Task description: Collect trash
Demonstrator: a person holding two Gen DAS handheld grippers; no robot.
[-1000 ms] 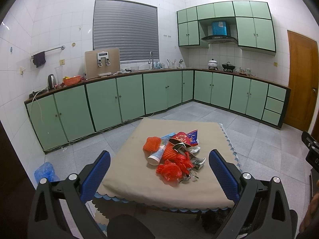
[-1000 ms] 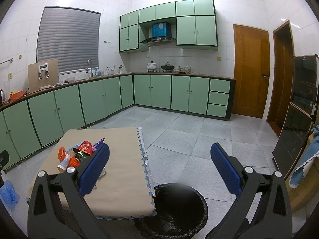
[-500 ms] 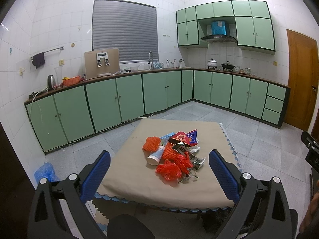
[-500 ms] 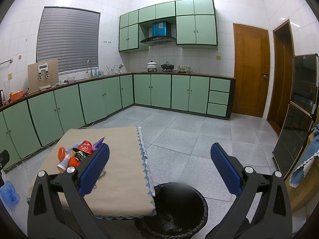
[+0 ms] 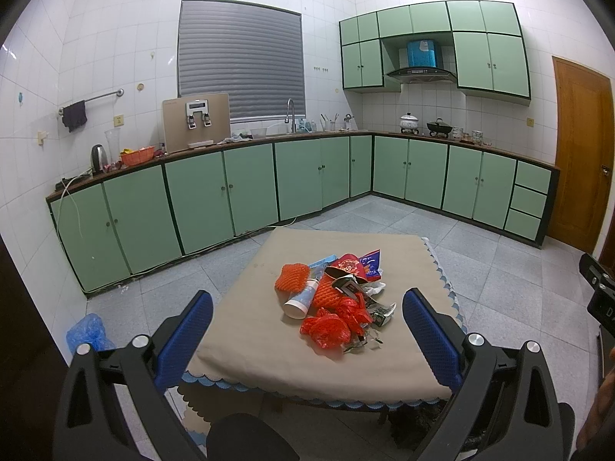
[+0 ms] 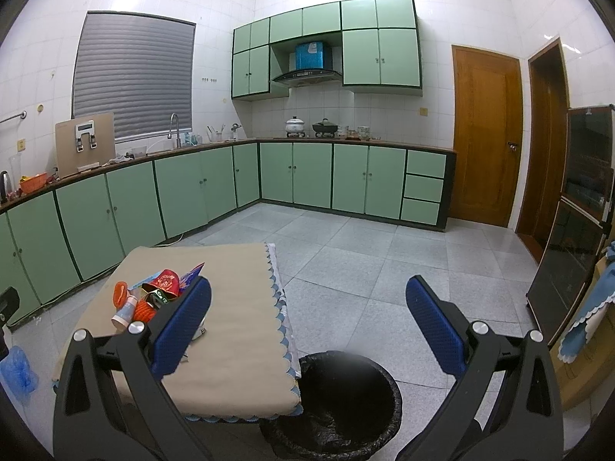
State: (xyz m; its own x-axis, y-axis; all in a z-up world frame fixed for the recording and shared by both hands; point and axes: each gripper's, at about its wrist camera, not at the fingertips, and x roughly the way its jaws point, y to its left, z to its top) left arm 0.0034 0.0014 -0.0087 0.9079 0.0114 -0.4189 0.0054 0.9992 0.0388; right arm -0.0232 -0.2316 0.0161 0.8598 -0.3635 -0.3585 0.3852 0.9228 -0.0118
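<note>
Under the table [image 5: 246, 349] edge, black-lined bin [image 5: 419, 422] mostly hidden.

Left wrist view: the camera looked forward between the spread fingers of the left gripper [image 5: 307, 330], facing a low cloth-covered table [image 5: 403, 368] from its near edge, close and slightly above, with the trash pile [image 5: 334, 299] centred. Right wrist view: the camera sat further right, aimed past the table's right edge over a black-lined bin [image 6: 334, 403] just below the right gripper [image 6: 307, 322]. Both views shared the table, the pile and the green cabinets [image 5: 246, 188].
</note>
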